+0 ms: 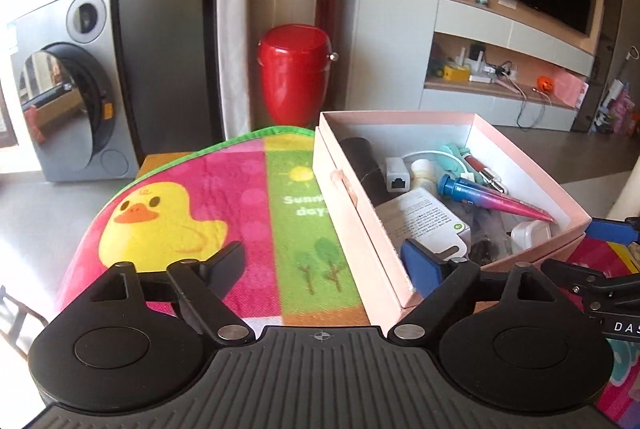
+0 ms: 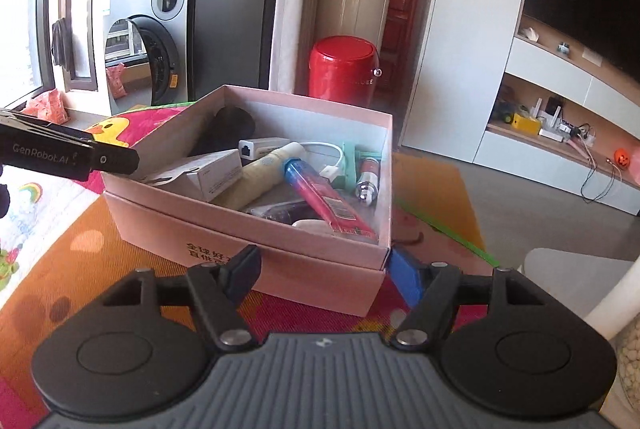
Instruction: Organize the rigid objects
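- While both grippers hang near it, the pink box (image 2: 248,229) stands on the colourful mat (image 1: 224,189), open at the top, so small things can be dropped in from above.
- Inside lie a pink-blue tube (image 2: 320,195), a white carton (image 2: 208,173), a white network adapter (image 1: 398,175) and a black cylinder (image 1: 360,159) — loosely piled, not sorted.
- The left gripper (image 1: 326,265) has its jaws wide apart, empty, one finger over the box's near corner.
- The right gripper (image 2: 324,275) is also apart and holds nothing; its jaws stand at the box's front wall, probably to reach in.
- Readable writing: "GenRobot.AI" on the left gripper, "Sunn… day" on the mat; Chinese print on the box is partly hidden.
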